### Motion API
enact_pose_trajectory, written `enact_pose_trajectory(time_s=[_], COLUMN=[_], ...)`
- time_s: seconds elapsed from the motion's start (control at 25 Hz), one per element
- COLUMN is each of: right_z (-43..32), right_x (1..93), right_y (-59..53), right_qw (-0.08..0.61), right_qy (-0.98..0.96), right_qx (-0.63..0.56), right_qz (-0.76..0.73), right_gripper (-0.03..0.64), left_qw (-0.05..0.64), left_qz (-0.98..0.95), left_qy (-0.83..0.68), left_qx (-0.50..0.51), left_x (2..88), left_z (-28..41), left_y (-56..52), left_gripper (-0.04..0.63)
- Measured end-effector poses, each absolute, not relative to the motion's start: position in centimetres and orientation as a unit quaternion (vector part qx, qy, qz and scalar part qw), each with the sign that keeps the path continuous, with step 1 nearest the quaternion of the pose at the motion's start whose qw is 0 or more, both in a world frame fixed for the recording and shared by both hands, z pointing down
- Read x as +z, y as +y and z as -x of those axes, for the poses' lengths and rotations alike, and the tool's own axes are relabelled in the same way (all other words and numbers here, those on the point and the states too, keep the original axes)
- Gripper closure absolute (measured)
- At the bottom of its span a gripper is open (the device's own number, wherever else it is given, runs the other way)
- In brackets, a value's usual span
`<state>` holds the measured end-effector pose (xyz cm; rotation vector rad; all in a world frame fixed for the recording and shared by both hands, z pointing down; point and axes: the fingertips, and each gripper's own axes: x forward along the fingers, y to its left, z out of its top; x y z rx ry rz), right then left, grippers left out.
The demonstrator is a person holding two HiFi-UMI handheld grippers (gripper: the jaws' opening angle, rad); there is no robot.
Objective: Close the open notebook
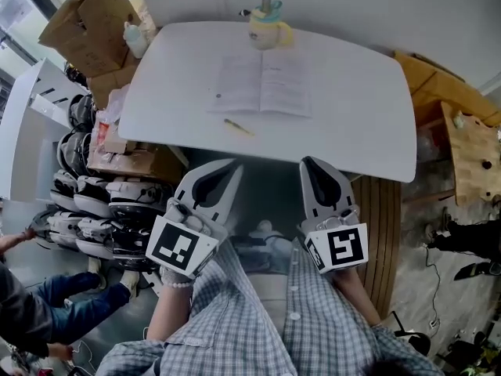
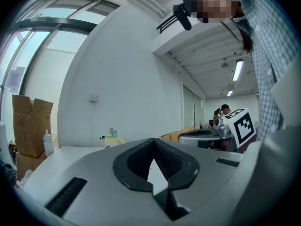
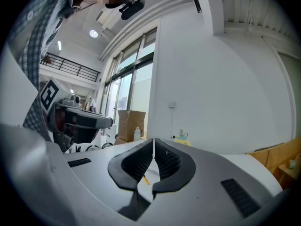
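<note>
The open notebook [image 1: 262, 84] lies flat with its white pages up, toward the far side of the white table [image 1: 368, 124]. A yellow pencil [image 1: 239, 127] lies just in front of it, and shows again between the right jaws [image 3: 146, 178]. My left gripper [image 1: 233, 165] and right gripper [image 1: 307, 163] are held side by side before the table's near edge, pointing level at the notebook and well short of it. Both are shut with nothing between the jaws. In their own views the tips of the left gripper [image 2: 153, 141] and the right gripper [image 3: 154, 140] meet.
A yellow-green bottle [image 1: 268, 28] stands behind the notebook at the table's far edge. Cardboard boxes [image 1: 86, 22] and stacked dark helmets [image 1: 86, 202] crowd the left side. Wooden furniture [image 1: 462, 131] stands on the right. A seated person [image 1: 31, 312] is at lower left.
</note>
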<state>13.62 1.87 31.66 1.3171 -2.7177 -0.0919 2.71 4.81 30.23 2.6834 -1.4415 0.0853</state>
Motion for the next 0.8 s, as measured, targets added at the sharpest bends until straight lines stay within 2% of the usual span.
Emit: enact_pose_trajectory(time_s=[0.8], right_z=[-16.1], right_x=[32.8], right_y=[-2.2], right_qw=[0.066], right_qy=[-0.904], right_qx=[-0.023], right_qz=[-0.422], right_gripper=[0.591], left_qw=[0.045], left_qz=[-0.869], left_qy=[-0.492], left_qx=[0.03], left_x=[30.7], left_z=[-4.4], left_y=[1.2], left_gripper=[0.588])
